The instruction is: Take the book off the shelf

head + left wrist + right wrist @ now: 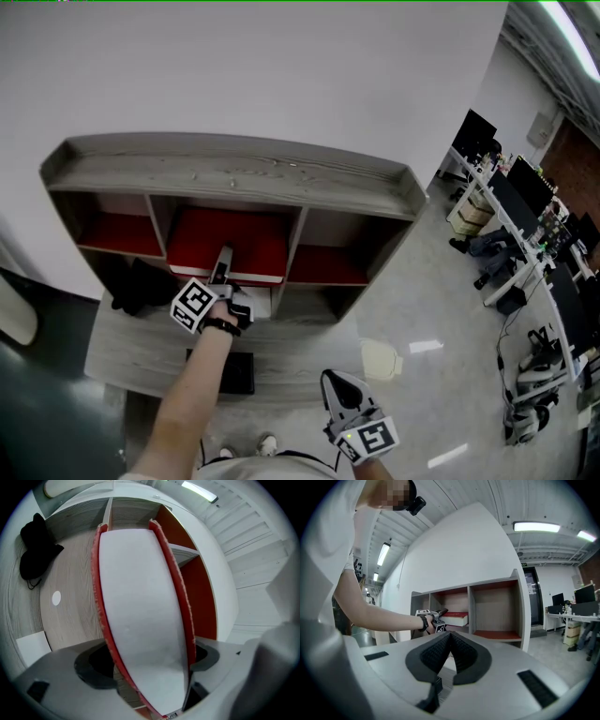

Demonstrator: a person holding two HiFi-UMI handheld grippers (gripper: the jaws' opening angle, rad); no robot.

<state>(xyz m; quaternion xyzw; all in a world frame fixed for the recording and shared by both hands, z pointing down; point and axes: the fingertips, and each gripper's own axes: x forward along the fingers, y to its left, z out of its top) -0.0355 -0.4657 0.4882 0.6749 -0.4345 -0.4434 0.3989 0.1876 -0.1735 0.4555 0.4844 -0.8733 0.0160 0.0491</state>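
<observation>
L tongs (223,257) are clamped on the book (230,242): in the left gripper view one jaw sits each side of it, against the red covers, with the white page block (140,616) between. L tongs (147,660) hold it at the near end; the far end curves out of view, and the spine and any title are not visible.

R tongs (449,637) are closed, ribbed pads meeting at the tip, nothing between them. In the head view R tongs (339,386) hang low near the pic's bottom edge, well apart from the shelf (234,173); the hand behind them is cut off by that edge.

Book pos.: middle compartment of shelf, lying flat, red cover up, page edge toward the person. In the right gripper view the book (454,618) shows side-on in that compartment. Whether it rests on the board or is lifted clear: cannot tell.

Shelf stands on a grey wood table (131,352), back to a white wall. Left compartment holds a black bundle (131,286), also seen at upper left in the left gripper view (35,541); type unclear. A black slab (234,372) lies on the table, partly covered by the arm (192,389).
</observation>
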